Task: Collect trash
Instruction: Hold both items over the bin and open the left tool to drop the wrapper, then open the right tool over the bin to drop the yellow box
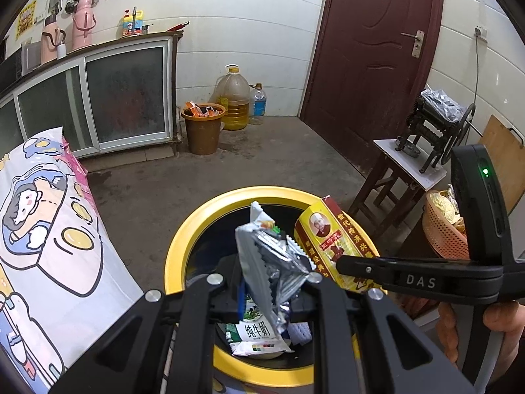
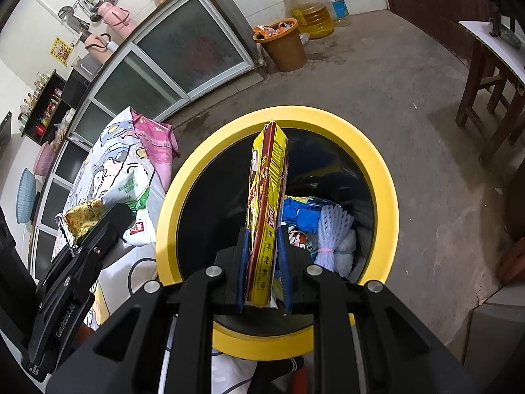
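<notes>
My left gripper [image 1: 267, 279] is shut on a bundle of trash: crumpled silver foil wrappers [image 1: 262, 249] and a white milk bag [image 1: 256, 331]. It hangs over the yellow-rimmed round bin [image 1: 183, 226]. In the right wrist view the left gripper [image 2: 98, 229] sits left of the bin rim [image 2: 328, 118], and the milk bag [image 2: 131, 190] sticks up from it. My right gripper [image 2: 264, 239] is shut on a flat yellow and red box [image 2: 267, 177], held edge-up over the bin's mouth. From the left wrist view, the right gripper [image 1: 344, 266] clamps that box [image 1: 331, 229] at the bin's right side.
Blue plastic [image 2: 302, 213] and a white foam net [image 2: 334, 229] lie in the bin. A cartoon-print cloth [image 1: 39, 229] covers the surface at left. A brown bucket [image 1: 203, 128], an oil jug [image 1: 233, 98], a stool with a hand-crank machine [image 1: 410, 164] and a basket [image 1: 443, 226] stand around.
</notes>
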A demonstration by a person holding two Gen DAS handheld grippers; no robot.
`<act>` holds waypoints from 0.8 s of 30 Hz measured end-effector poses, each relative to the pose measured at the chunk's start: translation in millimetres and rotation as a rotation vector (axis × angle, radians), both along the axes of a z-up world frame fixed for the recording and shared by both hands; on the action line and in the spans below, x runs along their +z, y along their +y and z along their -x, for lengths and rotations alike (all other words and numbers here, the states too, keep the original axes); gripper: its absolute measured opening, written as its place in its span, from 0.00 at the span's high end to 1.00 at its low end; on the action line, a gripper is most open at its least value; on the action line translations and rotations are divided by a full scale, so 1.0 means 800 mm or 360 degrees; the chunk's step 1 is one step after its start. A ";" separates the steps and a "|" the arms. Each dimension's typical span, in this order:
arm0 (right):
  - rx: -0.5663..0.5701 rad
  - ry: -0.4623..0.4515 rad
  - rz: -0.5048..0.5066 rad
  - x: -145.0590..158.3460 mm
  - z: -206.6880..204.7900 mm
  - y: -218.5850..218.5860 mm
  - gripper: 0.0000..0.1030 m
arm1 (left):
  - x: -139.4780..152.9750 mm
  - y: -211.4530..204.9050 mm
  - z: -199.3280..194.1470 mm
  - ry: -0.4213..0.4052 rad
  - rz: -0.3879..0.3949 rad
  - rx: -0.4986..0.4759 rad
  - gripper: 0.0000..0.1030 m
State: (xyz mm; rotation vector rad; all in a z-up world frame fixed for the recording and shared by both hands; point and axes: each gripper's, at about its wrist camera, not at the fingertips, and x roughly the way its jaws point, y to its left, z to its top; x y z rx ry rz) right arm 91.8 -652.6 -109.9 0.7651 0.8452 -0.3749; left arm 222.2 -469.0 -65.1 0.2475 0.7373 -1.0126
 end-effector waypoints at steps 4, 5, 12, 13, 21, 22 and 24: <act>-0.0001 0.0005 0.0006 0.000 -0.001 0.000 0.83 | -0.002 -0.002 0.000 0.0006 -0.0005 0.0002 0.86; 0.0002 0.0010 0.0007 0.000 -0.002 0.000 0.83 | -0.002 -0.003 0.001 0.0010 -0.0004 0.0002 0.86; 0.0003 0.0023 -0.0002 0.004 -0.003 0.001 0.81 | -0.003 -0.003 -0.001 0.0023 -0.0011 0.0012 0.86; -0.0001 0.0017 -0.0025 0.004 -0.003 -0.001 0.79 | -0.001 -0.002 -0.001 0.0026 -0.0006 0.0013 0.84; -0.0047 0.0037 -0.0056 0.006 0.002 -0.006 0.71 | 0.007 0.008 -0.006 0.0041 0.0033 0.0063 0.58; -0.0051 0.0034 -0.0056 0.007 0.003 -0.006 0.71 | 0.008 0.008 -0.006 0.0046 0.0035 0.0062 0.58; -0.0057 0.0024 -0.0062 0.009 0.005 -0.007 0.71 | 0.009 0.008 -0.005 0.0046 0.0038 0.0064 0.54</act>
